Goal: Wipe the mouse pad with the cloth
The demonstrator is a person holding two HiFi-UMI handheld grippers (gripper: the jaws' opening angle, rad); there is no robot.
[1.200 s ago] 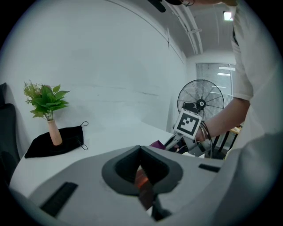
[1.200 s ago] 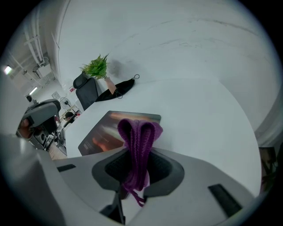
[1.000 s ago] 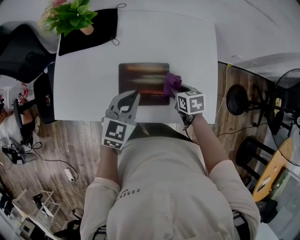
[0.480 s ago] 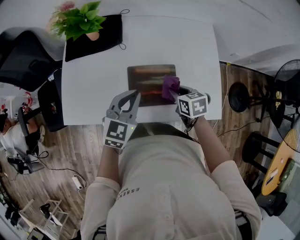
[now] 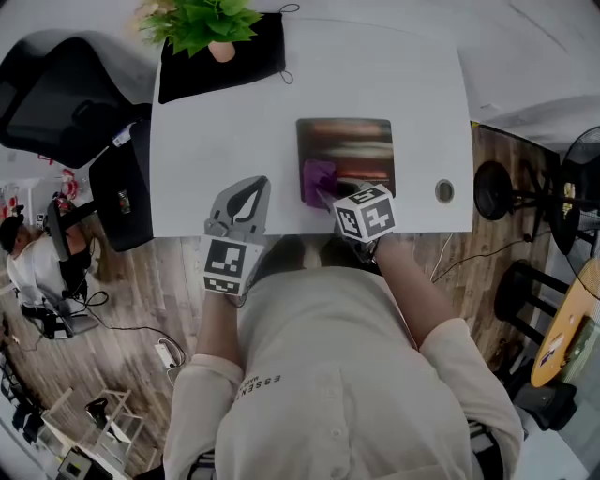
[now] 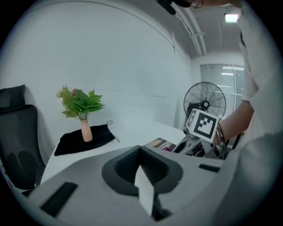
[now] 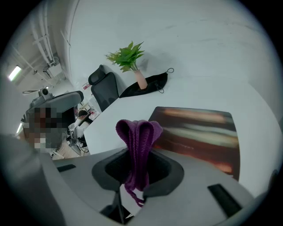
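The dark mouse pad [image 5: 352, 150] lies on the white table [image 5: 216, 131], near its front edge. My right gripper [image 5: 325, 194] is shut on a bunched purple cloth [image 5: 316, 177], which rests on the pad's front left part. In the right gripper view the cloth [image 7: 138, 141] stands up out of the jaws, with the pad [image 7: 199, 132] just beyond it. My left gripper [image 5: 249, 187] hovers at the table's front edge, left of the pad, with its jaws together and nothing in them. The left gripper view shows the right gripper's marker cube [image 6: 203, 125] beside a sliver of the pad [image 6: 155, 143].
A potted green plant [image 5: 208, 21] stands on a black pouch [image 5: 220, 61] at the table's back left. A round grommet [image 5: 444, 191] sits right of the pad. A black office chair [image 5: 66, 89] is left of the table and a floor fan [image 5: 583, 164] is to the right.
My right gripper has dragged the purple cloth from the pad's right edge across to its front left part. The left gripper now sits left of the pad. The head view has shifted.
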